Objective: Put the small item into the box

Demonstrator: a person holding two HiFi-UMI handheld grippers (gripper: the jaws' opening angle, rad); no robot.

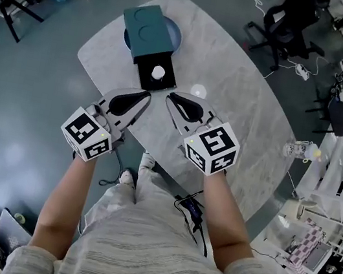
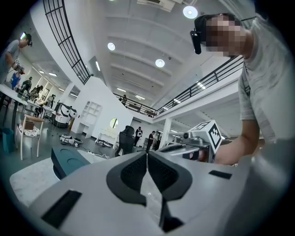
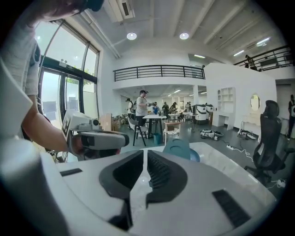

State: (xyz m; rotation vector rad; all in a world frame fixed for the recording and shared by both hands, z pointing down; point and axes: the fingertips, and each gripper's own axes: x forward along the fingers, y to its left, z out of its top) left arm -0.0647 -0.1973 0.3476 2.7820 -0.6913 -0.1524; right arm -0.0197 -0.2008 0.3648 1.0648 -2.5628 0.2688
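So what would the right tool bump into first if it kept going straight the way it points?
Probably the open black drawer of the teal box, right ahead, with the small white item in it. The right tool points toward it, though its height is hard to judge.

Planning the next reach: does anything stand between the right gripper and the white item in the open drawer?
Nothing visible does. The right gripper, shut and empty, is just short of the drawer that holds the item; only bare table shows between them.
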